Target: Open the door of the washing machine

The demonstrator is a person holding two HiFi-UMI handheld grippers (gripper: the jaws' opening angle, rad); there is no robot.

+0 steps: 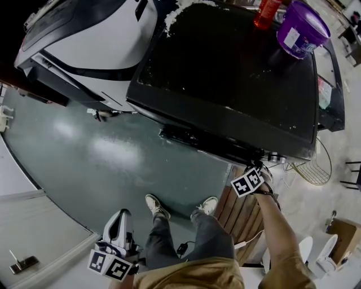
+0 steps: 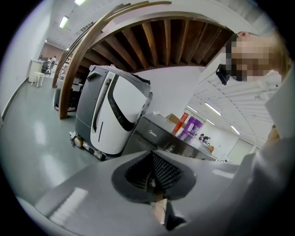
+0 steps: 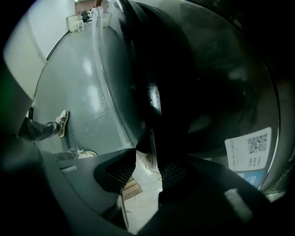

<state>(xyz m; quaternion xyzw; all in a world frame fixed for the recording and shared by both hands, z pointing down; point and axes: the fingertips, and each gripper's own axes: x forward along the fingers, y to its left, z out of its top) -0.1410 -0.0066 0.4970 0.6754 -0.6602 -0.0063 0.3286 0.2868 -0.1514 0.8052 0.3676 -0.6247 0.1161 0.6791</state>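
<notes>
The dark washing machine point(image 1: 225, 73) fills the upper middle of the head view, and its front faces the person. My right gripper point(image 1: 260, 165) points steeply down at the machine's front edge. In the right gripper view the round glass door point(image 3: 198, 78) fills the frame. Its dark handle point(image 3: 154, 120) runs down between the pads of my right gripper point(image 3: 150, 168), which is shut on it. My left gripper point(image 1: 120, 221) hangs low at the person's left side, far from the machine. In its own view my left gripper point(image 2: 154, 177) is shut on nothing, and the washing machine point(image 2: 156, 136) stands beyond it.
A white and grey floor-cleaning machine point(image 1: 84, 39) stands left of the washer. A purple tub point(image 1: 302, 28) and a red bottle point(image 1: 266, 11) sit on the washer's top. The person's shoes point(image 1: 157, 206) are on the grey floor. Wooden slats point(image 1: 240, 211) and a wire basket point(image 1: 316, 166) lie right.
</notes>
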